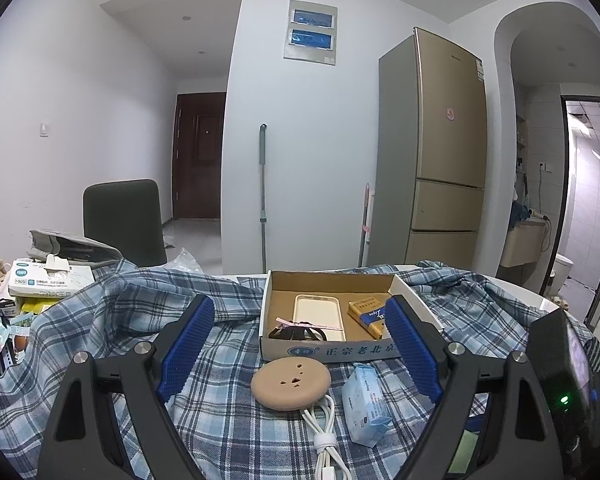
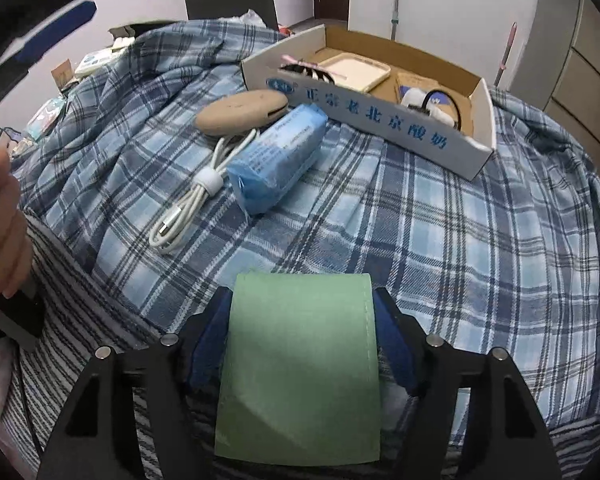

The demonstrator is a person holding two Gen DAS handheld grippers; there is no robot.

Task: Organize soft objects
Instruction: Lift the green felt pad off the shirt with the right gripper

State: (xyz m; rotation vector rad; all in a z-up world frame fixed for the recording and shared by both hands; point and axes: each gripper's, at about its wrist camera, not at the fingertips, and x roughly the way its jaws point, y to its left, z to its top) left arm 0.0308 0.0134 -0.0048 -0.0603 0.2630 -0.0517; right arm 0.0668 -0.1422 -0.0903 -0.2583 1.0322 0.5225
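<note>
The right hand-held gripper (image 2: 300, 320) is clamped on a folded green cloth (image 2: 300, 364); the left hand-held gripper (image 1: 300, 344) is apart. Blue tissue pack (image 2: 278, 160) and tan round pad (image 2: 242, 112) remain outside the far cardboard box (image 2: 380, 120).

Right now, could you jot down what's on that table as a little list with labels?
Cover: plaid cloth
Box: open cardboard, at the far side, holding a phone case, a yellow pack and small items
In front of box: tan disc, white cable, blue tissue pack, close together
Left gripper: open, holding nothing
Right gripper: shut on green cloth
</note>
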